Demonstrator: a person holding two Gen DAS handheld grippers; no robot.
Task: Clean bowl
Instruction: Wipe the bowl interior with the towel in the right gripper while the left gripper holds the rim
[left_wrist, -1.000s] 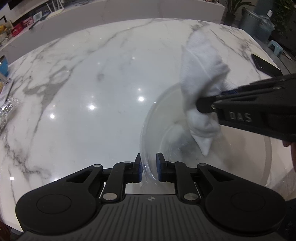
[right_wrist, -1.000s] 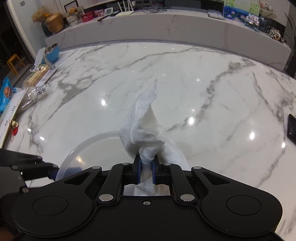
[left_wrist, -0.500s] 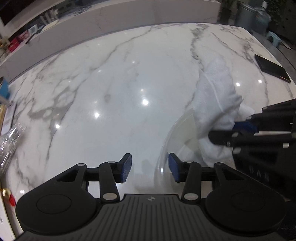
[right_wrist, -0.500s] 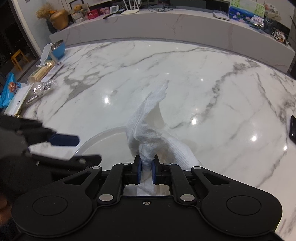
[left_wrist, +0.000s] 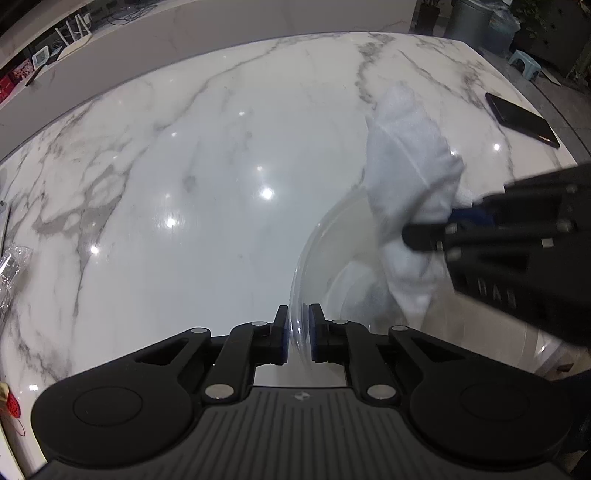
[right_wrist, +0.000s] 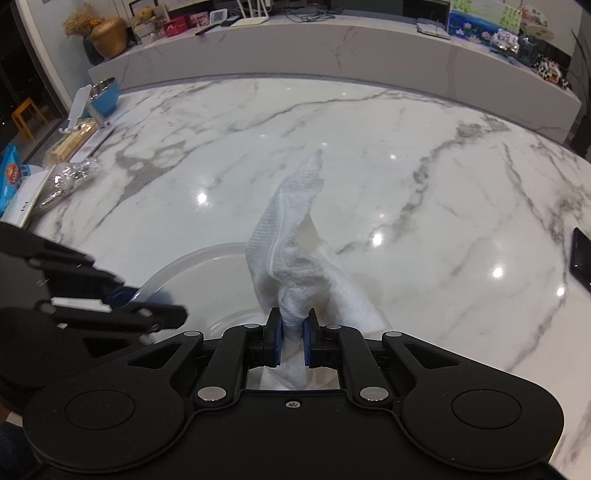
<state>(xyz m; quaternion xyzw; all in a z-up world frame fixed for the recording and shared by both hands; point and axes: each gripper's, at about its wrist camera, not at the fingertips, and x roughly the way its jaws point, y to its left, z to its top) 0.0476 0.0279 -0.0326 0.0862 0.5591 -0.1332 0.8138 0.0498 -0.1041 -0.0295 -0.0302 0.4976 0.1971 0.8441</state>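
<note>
bowl: clear, on bench, rim pinched by left gripper. cloth: clamped in right gripper, hanging into bowl (blurred). advice: brace rim firmly, sweep cloth round inner wall.

Glossy stone, clear plastic, soft cloth

Polished white marble tabletop; smooth transparent plastic bowl; nubby white terry cloth between matt black tongs.

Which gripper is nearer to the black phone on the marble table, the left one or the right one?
Right. The right gripper, shut on the white towel over the clear bowl, is on the black phone side. The left gripper clamps the bowl's opposite rim, farther away.
</note>
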